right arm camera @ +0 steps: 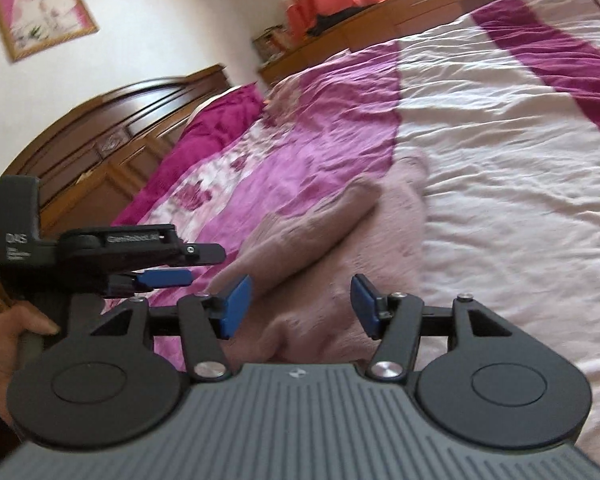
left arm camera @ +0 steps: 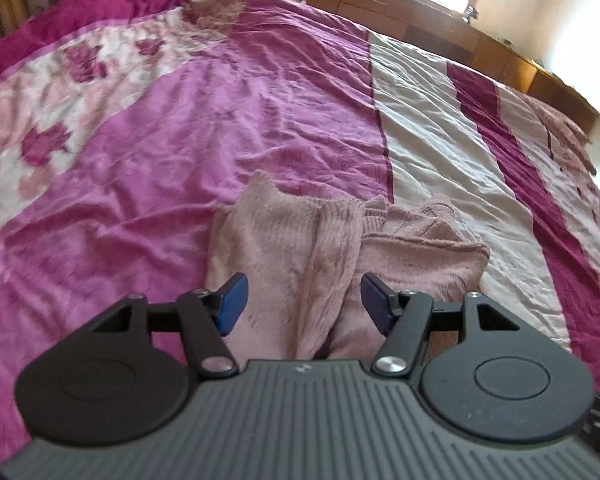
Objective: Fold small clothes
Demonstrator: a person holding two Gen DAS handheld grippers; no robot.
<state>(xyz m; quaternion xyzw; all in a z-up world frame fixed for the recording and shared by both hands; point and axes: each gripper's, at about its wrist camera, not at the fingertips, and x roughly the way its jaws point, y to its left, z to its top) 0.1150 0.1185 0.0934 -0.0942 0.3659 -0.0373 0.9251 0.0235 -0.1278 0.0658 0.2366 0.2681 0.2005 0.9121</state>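
Observation:
A dusty-pink knitted garment (left arm camera: 284, 236) lies bunched on the bed, with a ribbed sleeve draped down its middle. My left gripper (left arm camera: 304, 300) hovers over its near edge, its blue pads (left arm camera: 232, 300) wide apart and touching nothing. In the right wrist view the same garment (right arm camera: 340, 248) lies ahead with the sleeve running diagonally across it. My right gripper (right arm camera: 300, 304) is open above it, nothing between its pads. The left gripper (right arm camera: 180, 266) shows side-on at the left, held by a person's hand (right arm camera: 8, 332).
The bedspread (left arm camera: 180, 128) is magenta with white stripes and a floral panel, and wrinkled. A wooden headboard (right arm camera: 80, 140) stands at the left, a wooden dresser (right arm camera: 340, 28) beyond the bed. A framed picture (right arm camera: 40, 12) hangs on the wall.

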